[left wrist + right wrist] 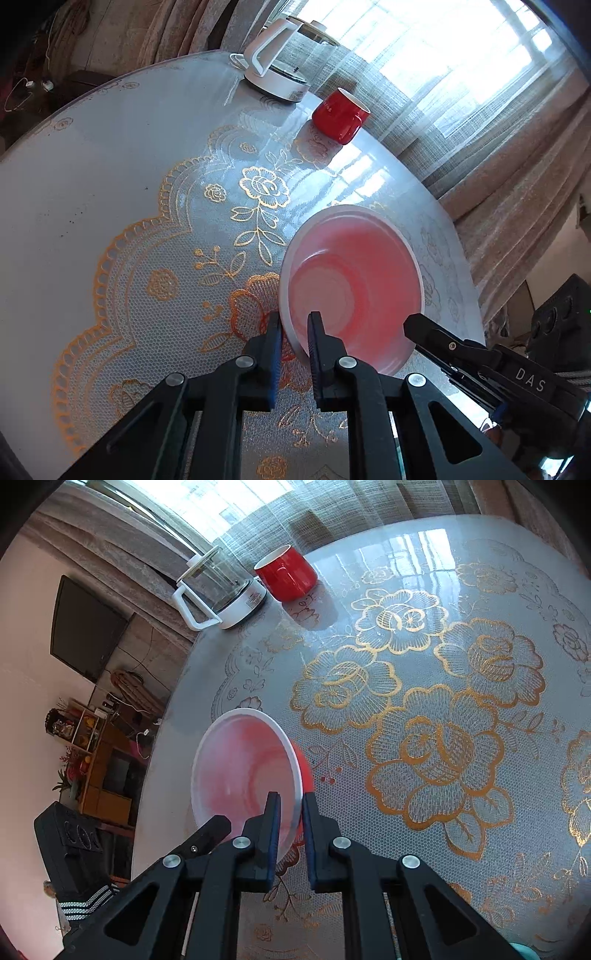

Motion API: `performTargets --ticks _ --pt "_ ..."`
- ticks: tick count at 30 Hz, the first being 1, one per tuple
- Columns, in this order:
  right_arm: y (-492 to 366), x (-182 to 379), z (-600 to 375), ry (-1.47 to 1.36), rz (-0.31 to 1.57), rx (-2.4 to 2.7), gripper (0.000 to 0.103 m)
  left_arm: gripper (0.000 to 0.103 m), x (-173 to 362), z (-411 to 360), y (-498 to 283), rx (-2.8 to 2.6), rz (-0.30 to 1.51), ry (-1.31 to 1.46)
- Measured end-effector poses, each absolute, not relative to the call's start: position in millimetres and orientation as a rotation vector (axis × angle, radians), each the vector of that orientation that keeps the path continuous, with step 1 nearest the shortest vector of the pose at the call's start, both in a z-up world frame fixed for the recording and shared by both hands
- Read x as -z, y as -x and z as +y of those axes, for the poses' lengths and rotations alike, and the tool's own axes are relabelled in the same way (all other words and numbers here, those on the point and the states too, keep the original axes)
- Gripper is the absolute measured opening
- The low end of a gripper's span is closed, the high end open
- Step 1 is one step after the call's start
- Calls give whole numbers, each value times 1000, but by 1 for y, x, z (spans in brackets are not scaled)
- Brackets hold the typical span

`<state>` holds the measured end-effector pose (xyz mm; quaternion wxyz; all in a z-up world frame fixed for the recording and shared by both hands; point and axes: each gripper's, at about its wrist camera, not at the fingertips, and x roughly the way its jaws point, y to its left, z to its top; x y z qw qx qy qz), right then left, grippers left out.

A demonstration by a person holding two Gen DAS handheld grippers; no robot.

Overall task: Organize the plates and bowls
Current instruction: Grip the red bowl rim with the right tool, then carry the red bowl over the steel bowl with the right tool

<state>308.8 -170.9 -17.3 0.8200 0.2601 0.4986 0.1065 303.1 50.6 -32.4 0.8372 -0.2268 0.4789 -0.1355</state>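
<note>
Bowl [354, 280]: pink inside with a white rim, red on the outer wall, as the right wrist view [243, 771] shows; it sits on the near part of the round table, between the two grippers.
Left gripper [297, 325]: jaws closed down on the bowl's left rim, one finger outside the wall and one inside, pads pressed to the rim.
Right gripper [290, 806]: jaws likewise closed on the bowl's right rim, one finger inside and one against the red outer wall; in the left wrist view its black finger [421, 325] reaches to the bowl's right edge.
Bowl's pose: whether it rests on the cloth or is raised off it, I cannot tell.
Table [74, 177]: round, covered with a glossy pale cloth printed with gold roses and lace borders.
Red mug [340, 114]: upright on the far side of the table, well apart from the bowl.
Kettle [277, 66]: glass body on a white base with a white handle, just left of the red mug at the far edge.
Curtains [509, 206]: sheer and pale, hanging beyond the table by a bright window.
Television [85, 627]: dark screen on the wall, seen off the table's left in the right wrist view.
</note>
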Motion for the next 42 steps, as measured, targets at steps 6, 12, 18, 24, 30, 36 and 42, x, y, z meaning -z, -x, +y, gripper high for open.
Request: performTargets --ticks 6,12,18,24,30,36,42 --pt "-287 8 -170 -561 1052 -252 12 13 17 53 -275 292 980 454" --pt "-253 -4 -173 -584 1024 -284 12 13 -4 56 -239 330 933 447" --pt "-208 -29 -178 -566 955 -313 12 13 -26 45 -198 364 861 377" --pt "-159 -50 -191 -514 887 -317 12 13 -43 24 -164 429 829 328" --pt "-115 -55 -222 -528 848 -299 12 13 -53 -10 -136 523 825 274" --pt "-71 -59 -265 -568 803 -236 12 13 -60 -59 -119 622 833 202" --pt "-39 -56 -308 -619 768 -153 12 13 -57 -108 -105 707 861 127"
